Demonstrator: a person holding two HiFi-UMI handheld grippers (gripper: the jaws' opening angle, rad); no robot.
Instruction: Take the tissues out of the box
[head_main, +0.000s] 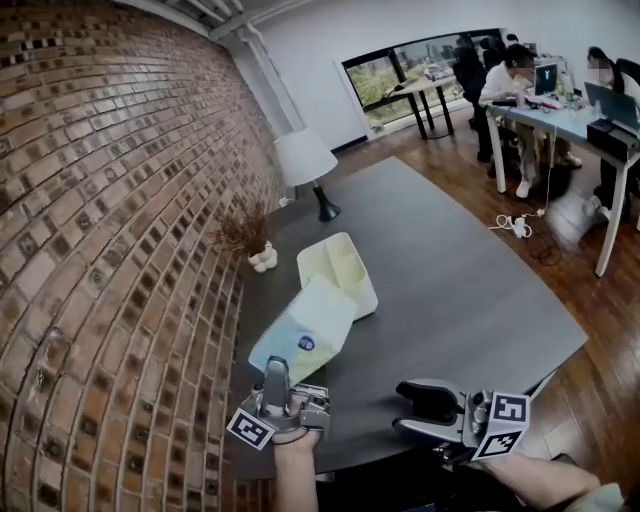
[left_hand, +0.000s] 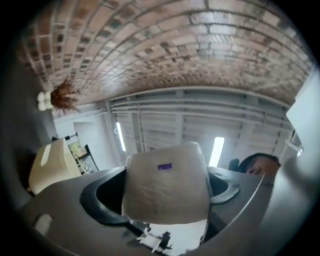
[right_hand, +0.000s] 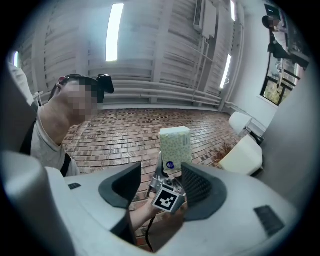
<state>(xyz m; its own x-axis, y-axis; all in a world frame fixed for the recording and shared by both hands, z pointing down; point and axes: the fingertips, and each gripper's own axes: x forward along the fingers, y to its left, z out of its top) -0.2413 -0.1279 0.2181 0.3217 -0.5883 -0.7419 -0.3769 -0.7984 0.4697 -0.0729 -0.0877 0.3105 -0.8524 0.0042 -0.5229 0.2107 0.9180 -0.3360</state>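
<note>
As the left gripper (head_main: 277, 367) clamps it, the soft rectangular tissue pack (head_main: 305, 328) tilts.

A red-brown brick wall (head_main: 120, 200) fills the left of the head view. A dark grey worktop (head_main: 450, 280) runs beside it, with a white-shaded lamp (head_main: 305, 160) at its far end. Wooden floor (head_main: 590, 320) shows at lower right. At upper right, a wide window (head_main: 400, 65) is set in a white wall, and people sit at a pale desk (head_main: 560, 122). Tube lights (right_hand: 115, 32) glow on the ceiling.
</note>
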